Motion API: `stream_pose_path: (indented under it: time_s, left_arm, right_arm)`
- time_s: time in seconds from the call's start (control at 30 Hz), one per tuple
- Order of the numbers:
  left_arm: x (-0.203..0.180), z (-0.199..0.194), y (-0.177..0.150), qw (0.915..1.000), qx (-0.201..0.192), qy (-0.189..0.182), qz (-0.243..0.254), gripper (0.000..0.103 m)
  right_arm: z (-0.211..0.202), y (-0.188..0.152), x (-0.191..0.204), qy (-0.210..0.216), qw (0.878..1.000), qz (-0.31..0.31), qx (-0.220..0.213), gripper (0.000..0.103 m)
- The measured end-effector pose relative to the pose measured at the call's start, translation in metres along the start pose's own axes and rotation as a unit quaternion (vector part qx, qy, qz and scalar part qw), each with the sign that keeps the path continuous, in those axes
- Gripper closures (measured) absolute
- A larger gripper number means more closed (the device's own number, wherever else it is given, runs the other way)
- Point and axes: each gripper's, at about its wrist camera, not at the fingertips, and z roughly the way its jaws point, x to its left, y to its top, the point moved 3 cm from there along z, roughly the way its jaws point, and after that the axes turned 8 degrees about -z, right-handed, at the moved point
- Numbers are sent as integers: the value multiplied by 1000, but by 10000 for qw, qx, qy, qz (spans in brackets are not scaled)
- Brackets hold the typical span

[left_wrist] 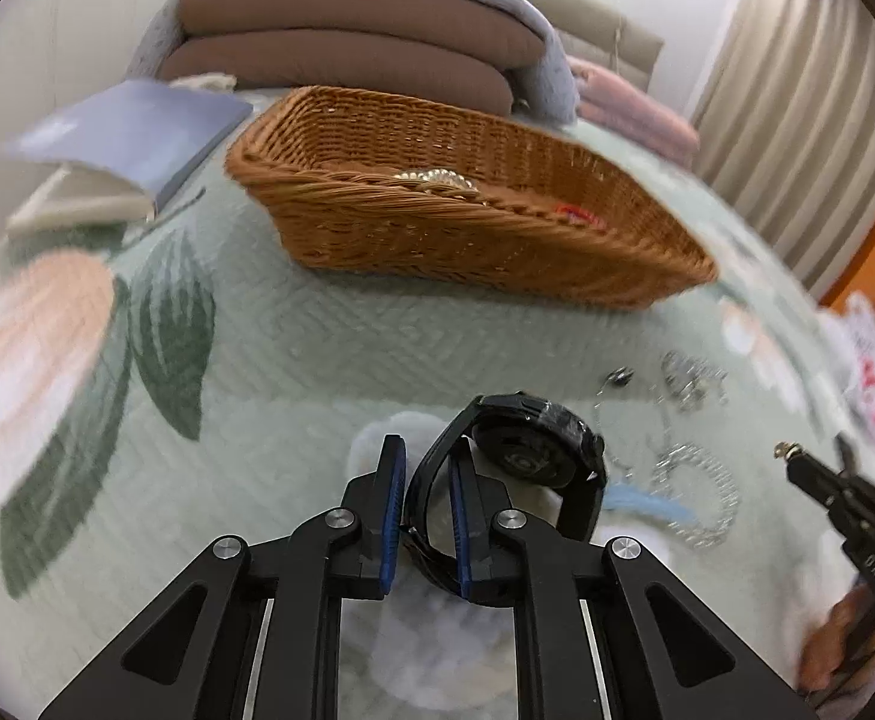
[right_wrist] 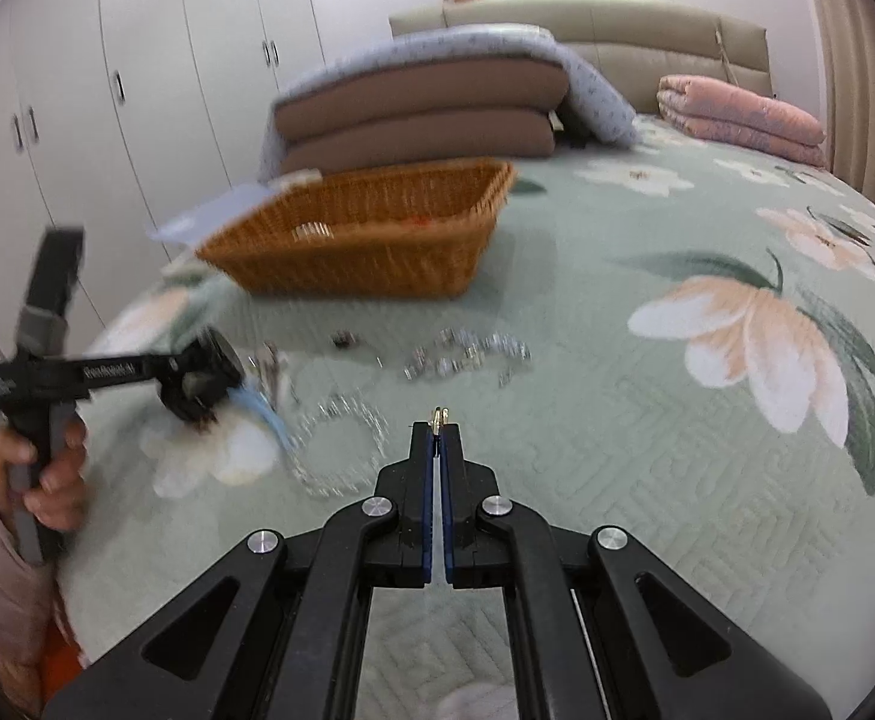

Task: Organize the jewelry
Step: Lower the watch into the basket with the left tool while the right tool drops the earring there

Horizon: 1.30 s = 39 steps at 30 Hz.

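In the left wrist view my left gripper (left_wrist: 425,468) is shut on the strap of a black watch (left_wrist: 533,450); the right finger sits inside the strap loop. The watch hangs just above the green floral quilt (left_wrist: 269,360). In the right wrist view my right gripper (right_wrist: 437,429) is shut on a small gold earring (right_wrist: 440,416) that pokes out past the tips. A wicker basket (left_wrist: 437,240) stands further back, with pearls (left_wrist: 437,177) and a red piece (left_wrist: 575,213) inside. A silver bracelet (right_wrist: 341,444) and silver chains (right_wrist: 467,354) lie loose on the quilt between the grippers and the basket.
A blue notebook (left_wrist: 131,132) lies left of the basket. Folded brown and grey quilts (right_wrist: 419,108) are stacked behind it, with a pink blanket (right_wrist: 737,114) to the right. White wardrobe doors (right_wrist: 107,90) line the left side. A hand (right_wrist: 47,462) holds the left gripper's handle.
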Motion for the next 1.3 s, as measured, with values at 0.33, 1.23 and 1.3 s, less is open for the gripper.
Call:
stream_pose_path:
  time_s: [0.33, 1.23, 1.3]
  left_arm:
    - [-22, -65, 48, 9909, -824, -1027, -261, 92]
    - [-23, 38, 125, 9903, -1264, -343, -468, 80]
    - [-20, 37, 126, 9890, -1286, -448, -576, 64]
  right_arm:
    - [-25, 84, 19, 146, 9952, -175, -950, 100]
    - [153, 139, 15, 432, 9985, 123, -311, 85]
    - [146, 138, 12, 439, 9978, 233, -430, 55]
